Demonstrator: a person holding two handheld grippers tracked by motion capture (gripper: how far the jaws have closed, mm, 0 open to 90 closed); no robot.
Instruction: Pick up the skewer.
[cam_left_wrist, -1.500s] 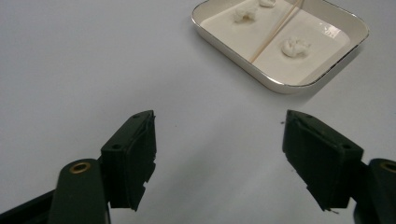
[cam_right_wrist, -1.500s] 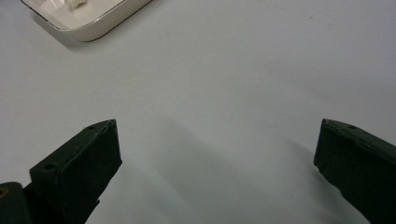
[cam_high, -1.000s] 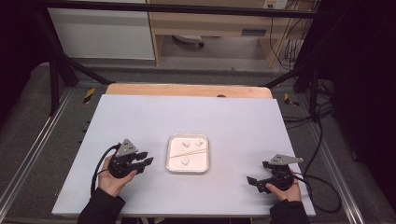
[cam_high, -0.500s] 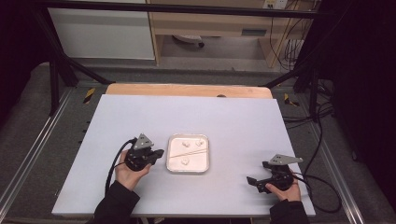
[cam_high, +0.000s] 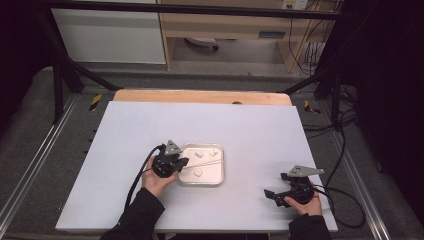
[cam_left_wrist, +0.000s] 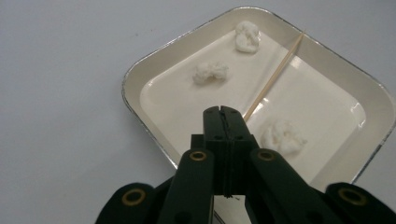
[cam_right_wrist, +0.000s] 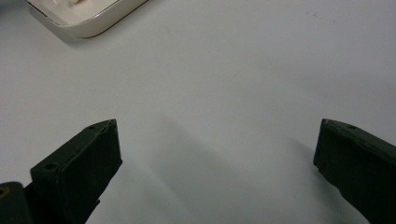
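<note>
— Three soft white lumps (cam_left_wrist: 210, 73) lie in the shallow white tray (cam_left_wrist: 140, 74), with a thin wooden stick (cam_left_wrist: 275, 77) slanting across it. What do the left tongs (cam_left_wrist: 223, 112) have?

— Their jaws are pressed together right at the stick's near end, above the tray's near rim. They seem to pinch the stick's tip, though the black jaws hide the contact itself, so I can't swear to it.

— How would that stick handle?

— Very light, I'd say, stiff along its length but easy to snap if levered. Being so thin, it could swivel between flat pads. Held at one end it gives reach; a hold nearer the middle would steady it.

— And the lumps?

— They look squashy, like cotton or dough, probably clingy. Better speared or nudged than squeezed.

— The tray?

— Middle of the worktop (cam_high: 250, 125), likely light and prone to slide when pushed.

— The right tongs (cam_high: 276, 195)?

— Spread wide, empty, resting low over the worktop well apart from the tray.
</note>
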